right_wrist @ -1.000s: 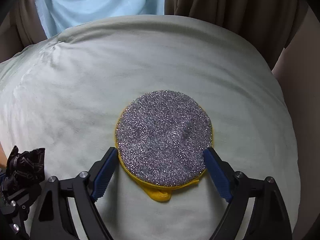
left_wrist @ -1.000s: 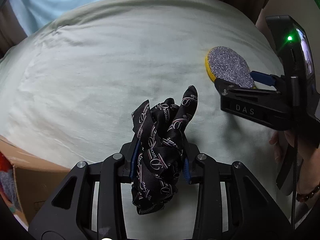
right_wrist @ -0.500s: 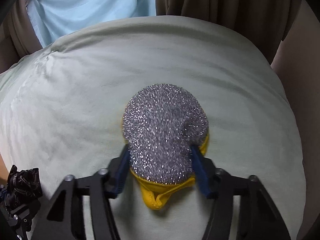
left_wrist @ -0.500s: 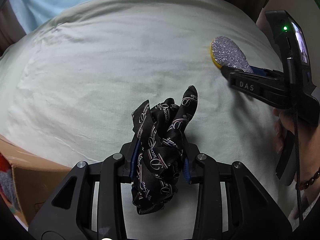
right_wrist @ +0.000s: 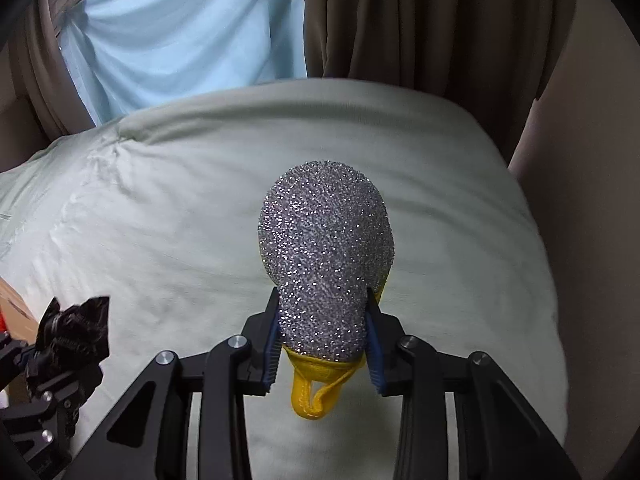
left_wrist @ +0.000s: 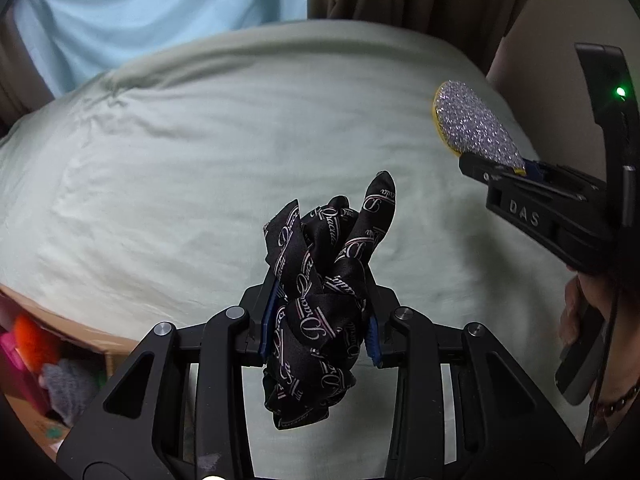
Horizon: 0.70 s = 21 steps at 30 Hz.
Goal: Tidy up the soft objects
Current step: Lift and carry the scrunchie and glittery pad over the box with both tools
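Note:
My left gripper (left_wrist: 319, 326) is shut on a crumpled black scarf (left_wrist: 324, 280) with white lettering and holds it above the pale green bed (left_wrist: 180, 168). My right gripper (right_wrist: 323, 350) is shut on a round silver glitter scrub pad (right_wrist: 325, 260) with a yellow backing and loop, lifted off the bed (right_wrist: 160, 208). The pad (left_wrist: 474, 124) and right gripper (left_wrist: 520, 168) show at the right of the left wrist view. The scarf (right_wrist: 78, 328) shows at the lower left of the right wrist view.
A cardboard box (left_wrist: 60, 364) with orange, pink and grey soft items stands at the bed's lower left edge. Brown curtains (right_wrist: 400, 20) and a light blue cloth (right_wrist: 192, 32) hang behind the bed. A beige wall (right_wrist: 580, 200) is on the right.
My right gripper closed on the glitter pad, squeezing it narrow, and lifted it off the bed. My left gripper rose a little with the scarf still in it.

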Each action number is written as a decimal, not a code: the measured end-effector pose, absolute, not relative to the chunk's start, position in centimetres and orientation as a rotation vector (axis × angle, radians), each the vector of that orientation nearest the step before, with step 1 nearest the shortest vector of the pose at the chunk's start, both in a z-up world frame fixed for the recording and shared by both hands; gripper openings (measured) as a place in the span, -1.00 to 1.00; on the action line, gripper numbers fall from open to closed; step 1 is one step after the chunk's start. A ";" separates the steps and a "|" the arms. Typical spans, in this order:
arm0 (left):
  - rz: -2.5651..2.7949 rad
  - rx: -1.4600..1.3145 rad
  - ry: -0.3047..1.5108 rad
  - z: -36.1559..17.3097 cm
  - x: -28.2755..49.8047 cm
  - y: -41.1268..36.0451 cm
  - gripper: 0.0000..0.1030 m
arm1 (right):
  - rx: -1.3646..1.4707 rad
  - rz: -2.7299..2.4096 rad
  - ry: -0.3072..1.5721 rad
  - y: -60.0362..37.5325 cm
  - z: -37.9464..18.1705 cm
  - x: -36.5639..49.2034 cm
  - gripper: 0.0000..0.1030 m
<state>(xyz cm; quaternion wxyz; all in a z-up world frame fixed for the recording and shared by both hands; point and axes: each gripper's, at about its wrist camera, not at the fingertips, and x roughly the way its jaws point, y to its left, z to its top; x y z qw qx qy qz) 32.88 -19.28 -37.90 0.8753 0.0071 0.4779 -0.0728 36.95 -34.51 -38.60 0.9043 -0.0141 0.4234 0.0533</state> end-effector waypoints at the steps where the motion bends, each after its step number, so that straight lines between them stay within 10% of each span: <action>1: -0.157 0.014 0.989 -37.0 32.6 -19.3 -0.40 | -0.025 0.108 0.869 -34.5 -37.7 36.3 -0.37; 21: -0.247 -0.021 0.908 -19.0 21.6 -12.9 -0.40 | 0.025 0.029 0.809 -27.8 -16.9 19.2 -0.37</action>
